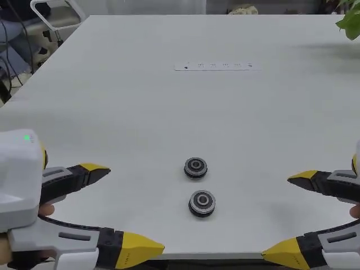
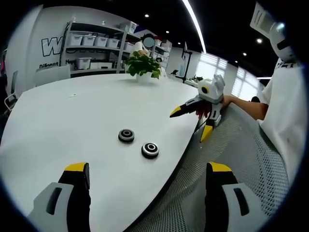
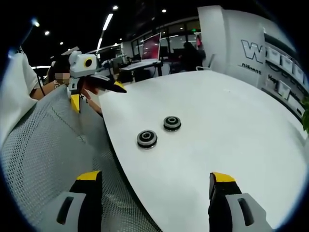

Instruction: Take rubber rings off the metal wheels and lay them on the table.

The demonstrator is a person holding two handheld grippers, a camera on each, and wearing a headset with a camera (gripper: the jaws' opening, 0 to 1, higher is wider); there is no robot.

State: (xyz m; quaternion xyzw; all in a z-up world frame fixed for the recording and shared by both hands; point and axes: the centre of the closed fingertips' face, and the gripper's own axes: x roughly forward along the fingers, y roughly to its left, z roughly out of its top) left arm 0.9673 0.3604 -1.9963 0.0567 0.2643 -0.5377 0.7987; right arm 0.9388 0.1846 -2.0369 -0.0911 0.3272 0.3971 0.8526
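While both pairs of fingers stand wide apart and hold nothing, no step of the task has begun

Left gripper (image 1: pixel 134 208): yellow-tipped fingers (image 1: pixel 93 169) spread, tips aimed inward over the near edge of the tabletop (image 1: pixel 169 101). Right gripper (image 1: pixel 277 216): the same, spread and bare, mirrored on the other side.

Between them, apart from both, two wheels lie flat on the tabletop: near wheel (image 1: pixel 202 203) and far wheel (image 1: pixel 195 167). They sit just beside one another without touching, and the near wheel is close to the edge. In each gripper view both wheels lie ahead of that gripper's own spread fingers, with the other gripper beyond them at the edge.

Rings (image 1: pixel 192 206): a dark band runs round the rim of each wheel, so I judge both still seated. None is laid on the tabletop yet. The wheels are too small to tell how tightly the bands sit.

Status: done, nothing. Left: both rings to be pulled off and laid down. Likely need, as a judgement only: one gripper pins a wheel while the other pinches its band.

Further out: a pale strip (image 1: pixel 216 66) mid-tabletop, and plant (image 1: pixel 350 19) leaves at the far right corner
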